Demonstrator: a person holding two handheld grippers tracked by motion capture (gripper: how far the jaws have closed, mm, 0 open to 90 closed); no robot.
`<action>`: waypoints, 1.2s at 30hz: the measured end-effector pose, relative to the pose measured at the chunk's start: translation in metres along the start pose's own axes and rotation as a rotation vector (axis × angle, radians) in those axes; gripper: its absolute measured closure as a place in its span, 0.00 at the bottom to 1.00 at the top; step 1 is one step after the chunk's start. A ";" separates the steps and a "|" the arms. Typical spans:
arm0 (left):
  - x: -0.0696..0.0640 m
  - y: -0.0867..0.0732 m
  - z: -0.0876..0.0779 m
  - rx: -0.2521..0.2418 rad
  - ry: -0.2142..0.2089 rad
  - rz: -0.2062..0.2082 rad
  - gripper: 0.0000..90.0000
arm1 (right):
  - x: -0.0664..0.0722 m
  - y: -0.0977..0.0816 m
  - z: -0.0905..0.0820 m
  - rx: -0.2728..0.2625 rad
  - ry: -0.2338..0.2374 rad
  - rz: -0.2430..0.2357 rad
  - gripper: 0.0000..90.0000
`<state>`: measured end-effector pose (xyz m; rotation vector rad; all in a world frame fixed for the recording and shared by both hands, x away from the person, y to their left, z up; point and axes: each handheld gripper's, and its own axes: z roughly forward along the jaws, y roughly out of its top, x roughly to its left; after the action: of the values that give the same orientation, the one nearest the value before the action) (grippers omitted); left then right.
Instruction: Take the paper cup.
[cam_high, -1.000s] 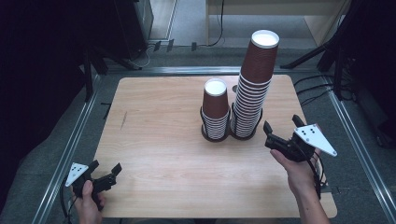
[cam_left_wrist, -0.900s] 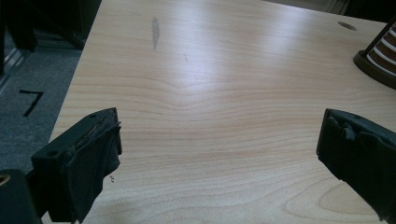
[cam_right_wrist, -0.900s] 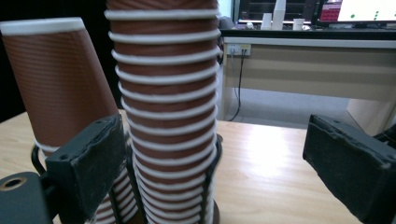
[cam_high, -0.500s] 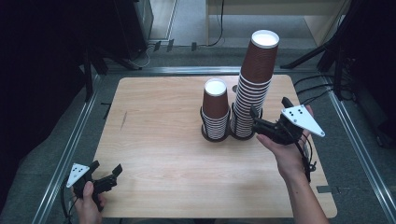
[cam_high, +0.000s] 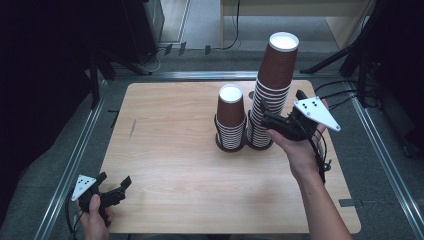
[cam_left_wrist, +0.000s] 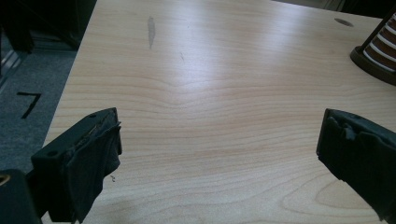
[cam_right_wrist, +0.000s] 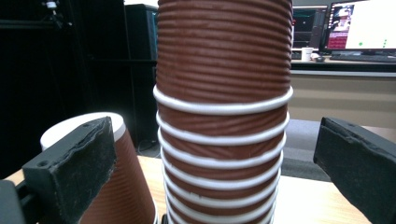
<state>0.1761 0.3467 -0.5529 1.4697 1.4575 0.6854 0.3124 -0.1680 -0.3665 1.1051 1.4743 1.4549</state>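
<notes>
High view: tall stack of upturned brown paper cups (cam_high: 274, 95) stands upright; right gripper (cam_high: 268, 120), jaws just opened wide, faces it. Right gripper view adds ribbed walls.

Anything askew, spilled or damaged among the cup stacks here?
Nothing stands out. The tall stack and short stack of upside-down cups stand upright side by side on the table; nothing is spilled or crushed.

Ribbed brown paper cups (cam_right_wrist: 223, 93) with smooth white rims, light wood-grain table (cam_high: 170, 130) with soft sheen
</notes>
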 end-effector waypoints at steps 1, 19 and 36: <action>0.000 0.000 0.000 0.000 0.000 0.000 0.00 | 0.000 0.001 0.002 -0.002 -0.005 0.000 0.00; 0.001 0.000 0.000 -0.003 -0.008 -0.012 0.00 | 0.005 0.022 0.027 -0.030 -0.032 0.013 0.00; 0.001 0.000 0.000 0.000 -0.012 -0.013 0.00 | 0.002 0.031 0.054 0.005 -0.070 -0.014 0.00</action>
<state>0.1767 0.3479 -0.5535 1.4604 1.4571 0.6680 0.3643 -0.1496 -0.3376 1.1351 1.4352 1.3894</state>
